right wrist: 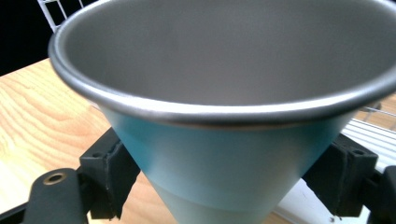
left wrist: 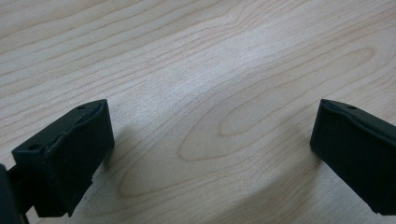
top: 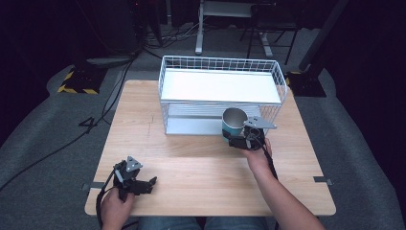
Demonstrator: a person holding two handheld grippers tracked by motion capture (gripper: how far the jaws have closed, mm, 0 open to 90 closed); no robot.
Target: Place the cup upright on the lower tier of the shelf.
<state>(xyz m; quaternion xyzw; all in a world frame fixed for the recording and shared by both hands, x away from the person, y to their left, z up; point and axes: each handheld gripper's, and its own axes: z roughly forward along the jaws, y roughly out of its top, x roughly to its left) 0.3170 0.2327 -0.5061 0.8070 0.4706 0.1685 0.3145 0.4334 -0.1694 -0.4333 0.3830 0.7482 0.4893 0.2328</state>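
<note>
Down at the near table (top: 201, 182) edge, the left gripper (top: 152, 181) rests with jaws wide apart over bare wood. Further out, the right gripper (top: 230, 140) is clamped on the teal metal cup (top: 234, 123), upright, right before the white wire rack (top: 221, 79).

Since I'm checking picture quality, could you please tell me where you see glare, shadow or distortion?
High view: table evenly lit, surroundings dark. Left gripper view: pale sheen on the wood, soft shadows beside the left claw. Right gripper view: the cup looms close, stretched into a cone, its rim slightly soft.
</note>
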